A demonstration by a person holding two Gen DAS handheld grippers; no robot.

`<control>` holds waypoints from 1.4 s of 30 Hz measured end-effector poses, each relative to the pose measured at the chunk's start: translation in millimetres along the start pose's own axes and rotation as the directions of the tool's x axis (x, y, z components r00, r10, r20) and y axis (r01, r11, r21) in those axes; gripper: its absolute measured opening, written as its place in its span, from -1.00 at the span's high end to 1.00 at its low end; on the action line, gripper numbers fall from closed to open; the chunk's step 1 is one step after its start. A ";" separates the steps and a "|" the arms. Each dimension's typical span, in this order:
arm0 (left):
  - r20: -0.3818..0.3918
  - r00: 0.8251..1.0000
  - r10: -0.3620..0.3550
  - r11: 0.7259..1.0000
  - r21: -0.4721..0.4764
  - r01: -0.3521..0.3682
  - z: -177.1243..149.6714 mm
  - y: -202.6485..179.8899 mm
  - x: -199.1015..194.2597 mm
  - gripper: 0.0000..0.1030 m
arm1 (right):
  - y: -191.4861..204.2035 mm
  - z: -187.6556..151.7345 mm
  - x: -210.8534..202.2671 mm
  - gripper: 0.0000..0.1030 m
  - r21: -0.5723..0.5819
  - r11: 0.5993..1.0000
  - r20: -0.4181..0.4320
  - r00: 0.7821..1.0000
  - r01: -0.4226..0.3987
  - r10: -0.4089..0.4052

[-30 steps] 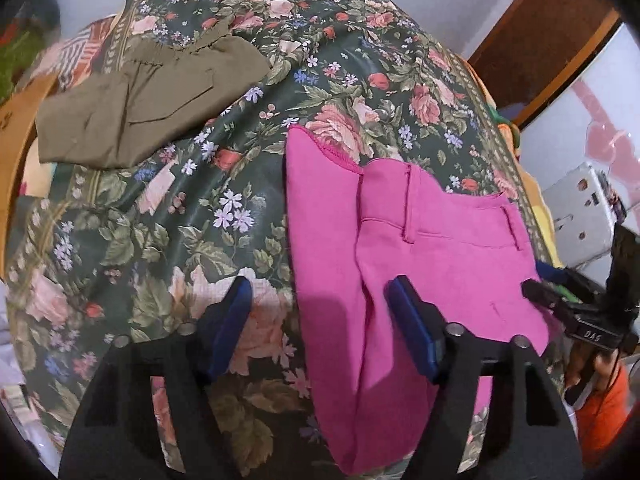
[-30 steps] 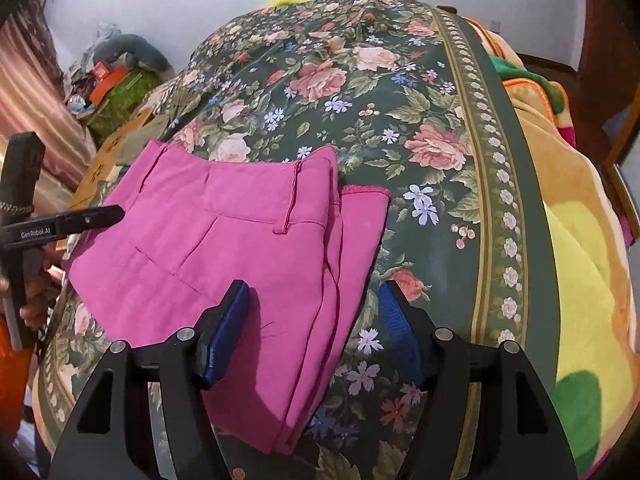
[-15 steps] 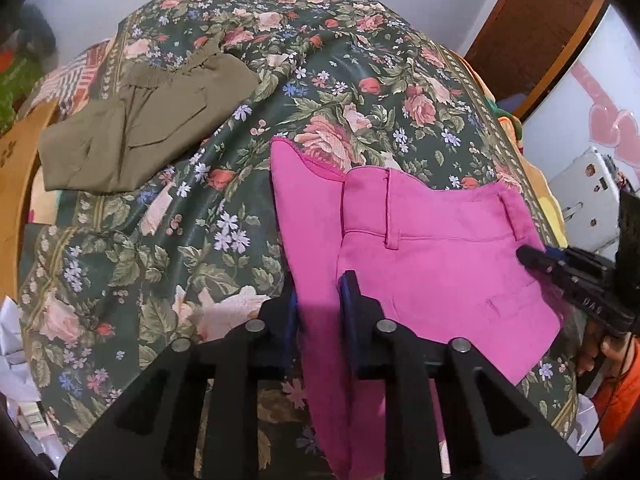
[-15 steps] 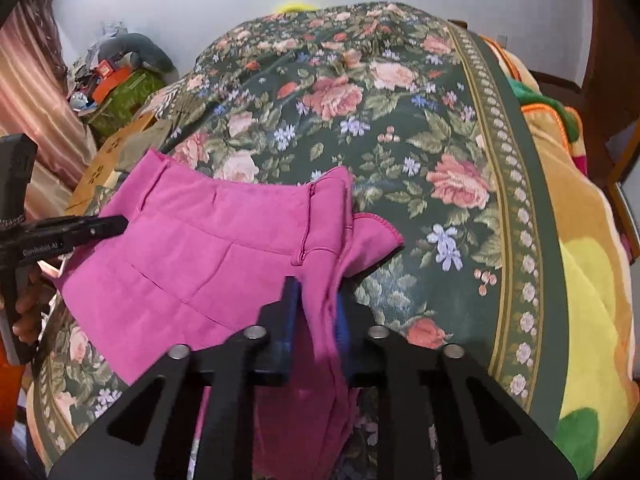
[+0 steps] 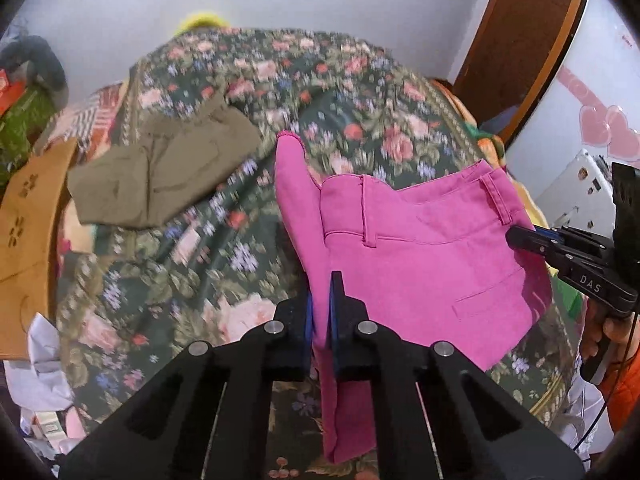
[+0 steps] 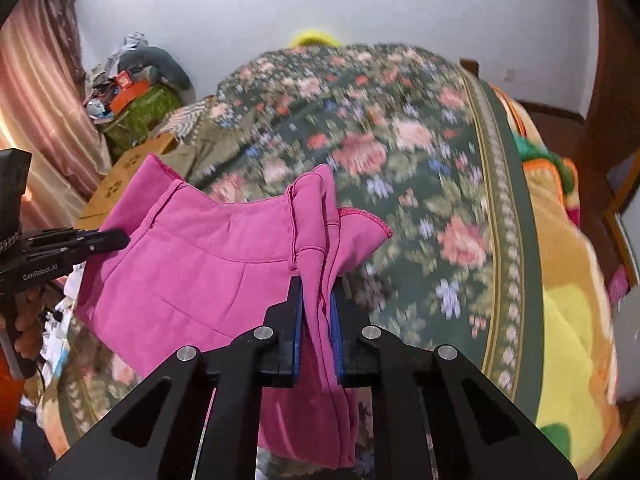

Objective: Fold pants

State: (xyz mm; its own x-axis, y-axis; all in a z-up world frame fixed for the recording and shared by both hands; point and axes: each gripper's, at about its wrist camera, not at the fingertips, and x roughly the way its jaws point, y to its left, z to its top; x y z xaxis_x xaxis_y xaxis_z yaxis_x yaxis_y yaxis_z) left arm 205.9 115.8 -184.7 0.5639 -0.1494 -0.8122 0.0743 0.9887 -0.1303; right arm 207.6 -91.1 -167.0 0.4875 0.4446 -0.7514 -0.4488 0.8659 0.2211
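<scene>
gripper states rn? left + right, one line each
Left gripper: closed, clamped on the pink pants.
Right gripper: closed, clamped on the pink pants too, at the opposite edge of the fold.

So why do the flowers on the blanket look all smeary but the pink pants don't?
Left wrist view: the blanket is streaked with motion blur, while the pink pants clamped in the left gripper stay sharp. Right wrist view: same smear on the blanket, and the right gripper looks crisp.
</scene>
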 end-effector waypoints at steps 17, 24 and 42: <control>0.144 0.983 0.117 0.987 -0.130 -0.099 63.0 112.3 -15.4 0.88 | 73.1 116.2 62.2 0.80 -0.120 0.991 0.062 0.996 -0.059 0.066; 0.131 0.977 0.166 0.963 -0.236 -0.132 84.8 191.5 18.1 0.88 | 111.1 156.1 133.5 0.80 -0.172 0.982 0.040 0.995 -0.081 0.089; -0.065 0.952 0.300 0.906 -0.293 -0.305 90.3 306.9 167.6 0.82 | 137.5 185.1 286.8 0.78 -0.191 0.978 -0.106 0.992 -0.087 0.067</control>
State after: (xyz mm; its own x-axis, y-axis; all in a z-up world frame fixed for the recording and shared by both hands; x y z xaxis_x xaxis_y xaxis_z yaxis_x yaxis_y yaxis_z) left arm 397.5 395.3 -309.4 0.5057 0.1531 -0.8490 -0.3453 0.9378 -0.0366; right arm 424.3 198.0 -237.1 0.3743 0.4752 -0.7963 -0.6239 0.7643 0.1629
